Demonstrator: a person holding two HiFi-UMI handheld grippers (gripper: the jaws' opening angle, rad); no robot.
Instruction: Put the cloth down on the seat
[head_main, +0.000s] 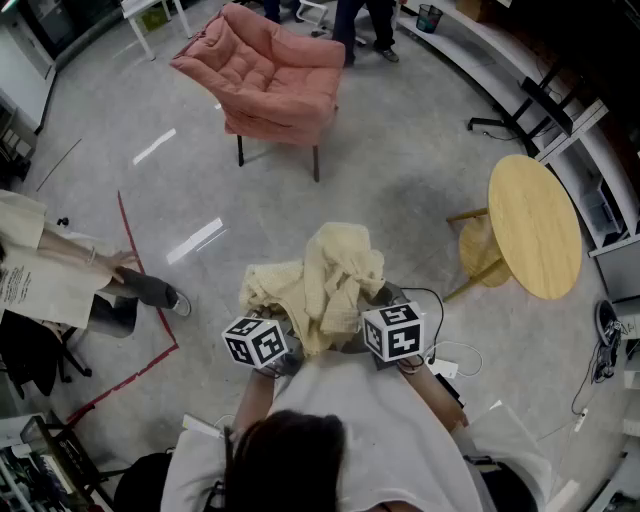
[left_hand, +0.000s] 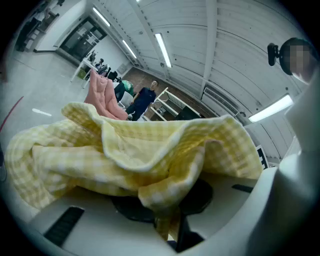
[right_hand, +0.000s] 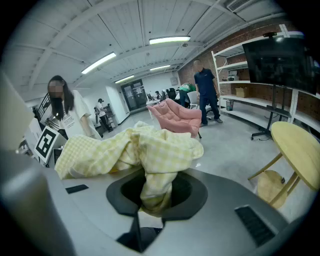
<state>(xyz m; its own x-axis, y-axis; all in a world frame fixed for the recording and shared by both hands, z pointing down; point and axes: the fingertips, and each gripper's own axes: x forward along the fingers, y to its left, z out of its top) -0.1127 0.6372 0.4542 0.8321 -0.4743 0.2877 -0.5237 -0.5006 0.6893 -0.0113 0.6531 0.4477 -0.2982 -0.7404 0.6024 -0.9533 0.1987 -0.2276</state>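
Head view, counts: one pale yellow checked cloth (head_main: 320, 280); two claws, the left claw (head_main: 280, 358) and the right claw (head_main: 385, 298); two black-and-white marker cubes (head_main: 255, 342), one per claw; one pink padded chair (head_main: 270, 75) on dark legs; one round light-wood table (head_main: 535, 225); one red tape line (head_main: 140, 290) on the grey floor (head_main: 400, 170).
Head view, cloth: bunched in a heap on top of both claws, bridging the gap between them, held in the air in front of the holder's white shirt (head_main: 380, 430); well apart from the chair, which stands farther ahead.
Head view, bystanders: one seated person (head_main: 60, 275) in a pale top at the left edge; legs of standing people (head_main: 360, 25) behind the chair.
Left gripper view, claw: the jaws stand narrow, pinched on a fold of the cloth that drops into the slit between them.
Left gripper view, cloth: the rest lies spread across the top of the claw and hides much of the room; the chair shows above its edge, far off, with one person in dark clothes (left_hand: 142, 102) beside it.
Right gripper view, claw: narrow too, clamped on a twisted strand of the cloth that runs down between the jaws.
Right gripper view, cloth: piles up just above the jaws and trails left toward the other claw's marker cube; chair beyond it, table at the right, neither touching it.
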